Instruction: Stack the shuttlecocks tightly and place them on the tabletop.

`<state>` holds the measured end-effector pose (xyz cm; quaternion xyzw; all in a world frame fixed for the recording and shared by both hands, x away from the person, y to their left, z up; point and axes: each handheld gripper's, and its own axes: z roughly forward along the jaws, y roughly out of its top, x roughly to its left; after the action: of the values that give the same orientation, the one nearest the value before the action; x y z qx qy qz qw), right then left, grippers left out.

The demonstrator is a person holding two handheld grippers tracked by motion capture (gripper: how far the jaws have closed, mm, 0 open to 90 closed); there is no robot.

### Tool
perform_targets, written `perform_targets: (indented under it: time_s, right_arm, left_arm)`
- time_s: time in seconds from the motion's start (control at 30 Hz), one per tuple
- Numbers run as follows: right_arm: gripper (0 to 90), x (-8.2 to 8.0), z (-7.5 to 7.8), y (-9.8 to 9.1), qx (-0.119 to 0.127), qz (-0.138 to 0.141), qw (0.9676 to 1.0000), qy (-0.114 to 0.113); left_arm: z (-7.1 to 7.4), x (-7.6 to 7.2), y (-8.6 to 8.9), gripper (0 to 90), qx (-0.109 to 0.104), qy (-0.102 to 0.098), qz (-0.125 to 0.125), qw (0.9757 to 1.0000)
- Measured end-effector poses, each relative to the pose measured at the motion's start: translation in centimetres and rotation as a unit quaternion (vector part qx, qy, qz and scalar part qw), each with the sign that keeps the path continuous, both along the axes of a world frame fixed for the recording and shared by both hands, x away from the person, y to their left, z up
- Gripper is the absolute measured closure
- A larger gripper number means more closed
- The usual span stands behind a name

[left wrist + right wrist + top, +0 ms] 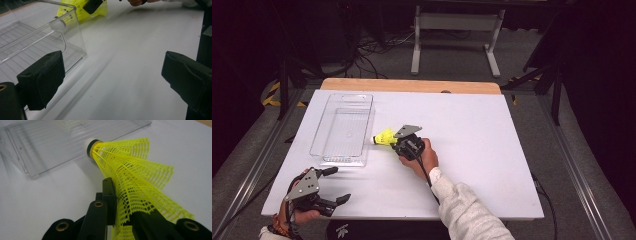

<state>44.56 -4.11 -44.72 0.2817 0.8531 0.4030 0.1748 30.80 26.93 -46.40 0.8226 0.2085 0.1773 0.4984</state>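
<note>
Pinching yellow mesh shuttlecock [130, 170] skirt: right gripper [120, 212]; left gripper [112, 77] agape; clear ribbed bin [343, 129].

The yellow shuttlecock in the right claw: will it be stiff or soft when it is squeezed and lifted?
The shuttlecock probably flexes: its open mesh skirt looks pinched between the right claw jaws. It is likely very light, being mostly holes. Its round cork end suggests it may roll in a curve if released.
</note>
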Motion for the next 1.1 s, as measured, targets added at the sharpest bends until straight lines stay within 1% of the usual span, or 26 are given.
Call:
perform_targets:
  time_s: [0.13,0.2,0.27,0.4,0.43,0.57,0.7,0.83,1.1]
  right_arm:
    - [85.5,-0.4,0.7,-0.7,0.013,-0.002,0.9999,-0.008]
    - [85.5,-0.6,0.8,-0.9,0.015,-0.001,0.9998,-0.01]
    - [85.6,-0.9,1.0,-1.2,0.012,-0.001,0.9998,-0.017]
    - [85.6,-1.4,1.2,-1.8,0.016,0.002,0.9996,-0.022]
    - [85.6,-1.7,1.4,-2.2,0.017,0.002,0.9995,-0.027]
    - [85.7,-2.2,1.6,-2.9,0.022,0.003,0.9993,-0.031]
    - [85.8,-3.0,2.1,-4.0,0.03,0.005,0.9987,-0.04]
    - [85.8,-3.5,2.5,-5.1,0.037,0.003,0.9982,-0.047]
    - [85.8,-3.9,3.6,-6.6,0.052,-0.007,0.9964,-0.066]
  left_arm:
    - [0.0,-0.1,0.0,5.7,-0.002,-0.002,0.002,1.0]
    - [0.0,-0.2,0.1,5.7,-0.001,-0.003,0.003,1.0]
    - [0.0,-0.2,0.1,5.8,0.001,-0.004,0.003,1.0]
    - [0.1,-0.3,0.1,5.7,0.004,-0.005,0.005,1.0]
    - [0.1,-0.3,0.1,5.7,0.005,-0.005,0.005,1.0]
    - [0.1,-0.3,0.2,5.7,0.005,-0.004,0.007,1.0]
    - [0.1,-0.4,0.2,5.7,0.006,-0.006,0.01,0.9999]
    - [0.0,-0.4,0.2,5.7,0.008,-0.005,0.01,0.9999]
    - [0.1,-0.5,0.1,5.7,0.01,-0.008,0.008,0.9999]
